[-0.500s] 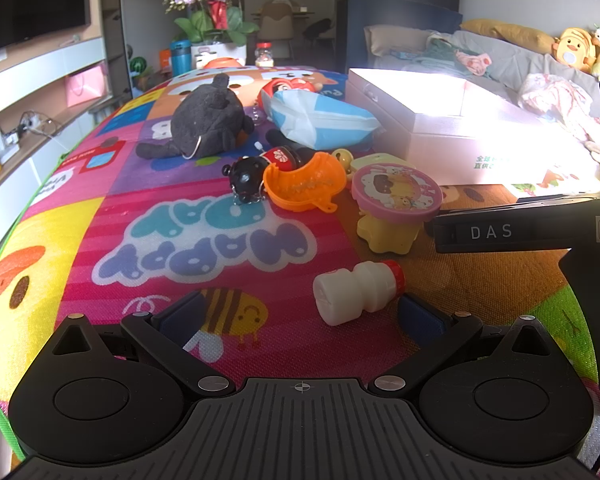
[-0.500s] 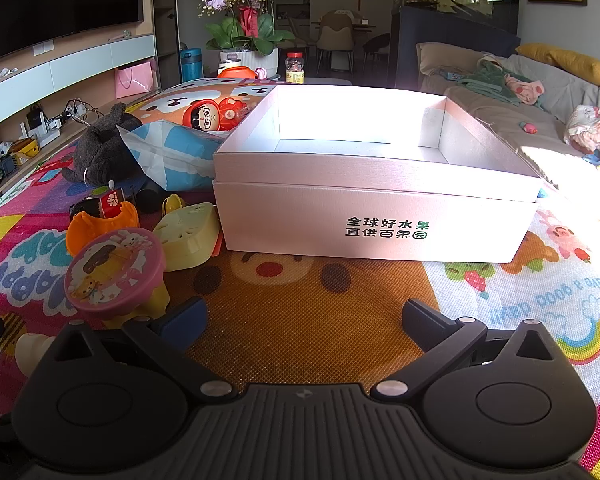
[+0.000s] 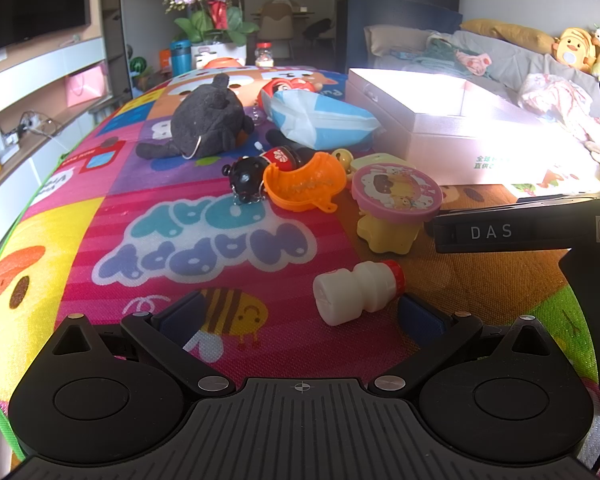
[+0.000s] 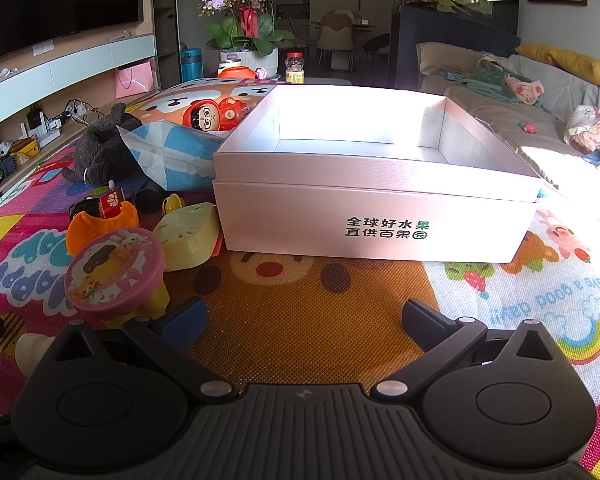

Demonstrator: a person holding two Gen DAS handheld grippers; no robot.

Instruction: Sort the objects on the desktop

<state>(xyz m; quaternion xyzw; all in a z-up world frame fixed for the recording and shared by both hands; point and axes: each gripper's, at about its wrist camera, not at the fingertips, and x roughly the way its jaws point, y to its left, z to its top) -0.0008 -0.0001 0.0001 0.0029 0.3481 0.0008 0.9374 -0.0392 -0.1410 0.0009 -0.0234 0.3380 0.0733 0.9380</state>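
Hovering wide-jawed over a toy-strewn play mat (image 3: 100,240).
Left gripper (image 3: 300,316) gapes, small white bottle (image 3: 356,292) lying ahead near its right finger; right gripper (image 4: 304,316) gapes empty, white box (image 4: 380,216) ahead.

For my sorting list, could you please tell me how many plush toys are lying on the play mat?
1: a dark grey plush toy at the mat's far side, left of the blue-and-white bag. Others may hide behind the bag or box.
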